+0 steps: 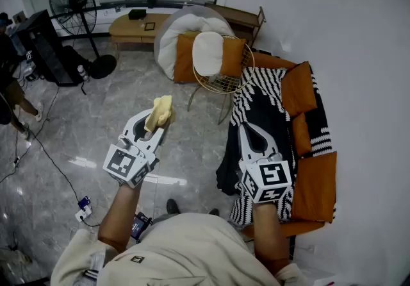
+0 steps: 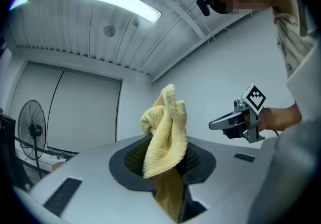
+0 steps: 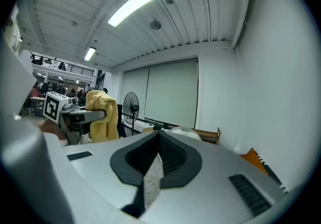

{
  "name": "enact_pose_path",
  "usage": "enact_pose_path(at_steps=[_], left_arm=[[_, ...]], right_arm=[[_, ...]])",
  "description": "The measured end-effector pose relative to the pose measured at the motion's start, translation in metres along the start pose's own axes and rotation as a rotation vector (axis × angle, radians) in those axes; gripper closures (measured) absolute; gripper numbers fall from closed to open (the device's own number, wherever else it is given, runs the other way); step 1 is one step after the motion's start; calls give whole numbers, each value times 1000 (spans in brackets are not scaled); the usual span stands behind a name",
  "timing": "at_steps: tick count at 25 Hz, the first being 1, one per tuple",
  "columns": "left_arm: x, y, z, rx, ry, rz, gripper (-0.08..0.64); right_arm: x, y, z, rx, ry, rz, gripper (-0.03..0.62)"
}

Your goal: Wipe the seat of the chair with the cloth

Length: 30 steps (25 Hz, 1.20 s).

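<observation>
Left tongs (image 1: 159, 129) pinch the yellow cloth (image 1: 160, 110) at its bunched lower part, in the air, well short of the chair (image 1: 225, 81). Right tongs (image 1: 247, 128) are closed and empty. It looks soft, light and limp, so that deep pinch suits.

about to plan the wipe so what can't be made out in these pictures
Seat of the wire chair: head view, far off and partly under the white cushion.
Lower end of the yellow cloth: left gripper view, hidden between the left tongs.
Dark items on the low table: head view, too small to name.
A person: head view, cut off by the left edge.
</observation>
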State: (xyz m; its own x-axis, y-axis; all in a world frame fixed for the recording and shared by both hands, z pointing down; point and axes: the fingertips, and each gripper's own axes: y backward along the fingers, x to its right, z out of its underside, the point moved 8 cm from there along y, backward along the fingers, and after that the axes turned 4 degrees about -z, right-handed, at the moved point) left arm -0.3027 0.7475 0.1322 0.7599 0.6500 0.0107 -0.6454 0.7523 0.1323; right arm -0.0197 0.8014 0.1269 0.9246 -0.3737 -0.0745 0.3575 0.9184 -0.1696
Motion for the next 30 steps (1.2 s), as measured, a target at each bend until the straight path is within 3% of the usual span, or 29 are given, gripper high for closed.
enact_pose_path(at_steps=[15, 23, 30], left_arm=[[-34, -6, 13, -34, -9, 25, 456], [-58, -9, 25, -45, 3, 54, 456], [-63, -27, 32, -55, 18, 44, 456]], right_arm=[[-13, -29, 5, -13, -28, -8, 565], [-19, -39, 12, -10, -57, 34, 565], [3, -51, 13, -25, -50, 35, 565]])
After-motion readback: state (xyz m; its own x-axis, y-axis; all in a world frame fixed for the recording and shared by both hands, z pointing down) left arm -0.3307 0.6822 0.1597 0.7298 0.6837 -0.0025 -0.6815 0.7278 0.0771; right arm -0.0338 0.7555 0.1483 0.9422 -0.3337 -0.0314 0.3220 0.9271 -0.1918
